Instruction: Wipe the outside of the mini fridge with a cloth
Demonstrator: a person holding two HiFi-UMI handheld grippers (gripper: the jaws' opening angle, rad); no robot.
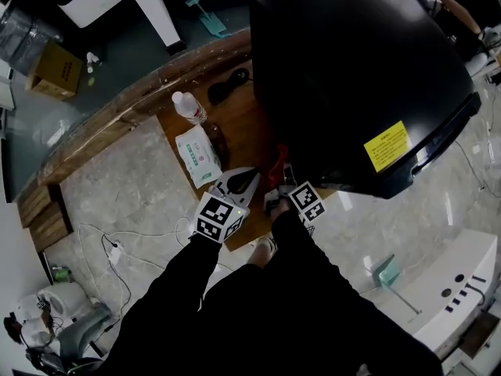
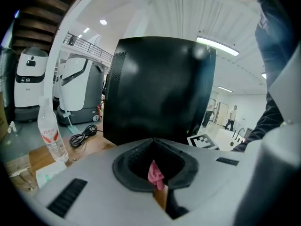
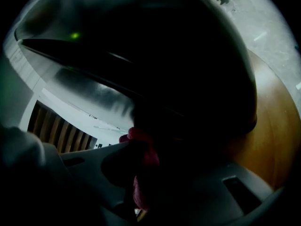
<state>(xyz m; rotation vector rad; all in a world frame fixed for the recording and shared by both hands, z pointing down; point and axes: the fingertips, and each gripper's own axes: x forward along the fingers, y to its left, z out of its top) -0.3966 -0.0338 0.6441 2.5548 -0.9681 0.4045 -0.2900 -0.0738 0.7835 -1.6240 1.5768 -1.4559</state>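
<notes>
- Nearest to us, the left claw (image 2: 153,141) has its jaws drawn together. A pink scrap of the cloth (image 2: 156,173) sits in the hollow between them, so we judge it nipped there rather than merely seen through the gap.
- Just beside it, the right claw (image 1: 274,200) is closed on the same cloth, which bunches up between its jaws and rises toward the fridge (image 1: 352,69).
- The cloth lies between the two claws at the fridge's near lower corner. Whether it already presses on the black wall we cannot tell from here.
- The fridge stands on the wooden bench (image 1: 243,124), directly ahead of both claws, and its dark side fills the right gripper view.
- We judge that wiping is at its start, low on the near side. To do it well, we should spread the bunched cloth so that a flat fold meets the wall, not the hard jaw tips.
- We should press lightly and sweep in long overlapping strokes from the top edge downward, then move on to the next face.
- We should go gently over the yellow label (image 1: 387,145), because a dragged corner could lift it.
- Farther left on the bench lie a pack of wipes (image 1: 198,157), a water bottle (image 1: 189,106) and a black cable (image 1: 227,86). Our left elbow should stay clear of the bottle during wide strokes.
</notes>
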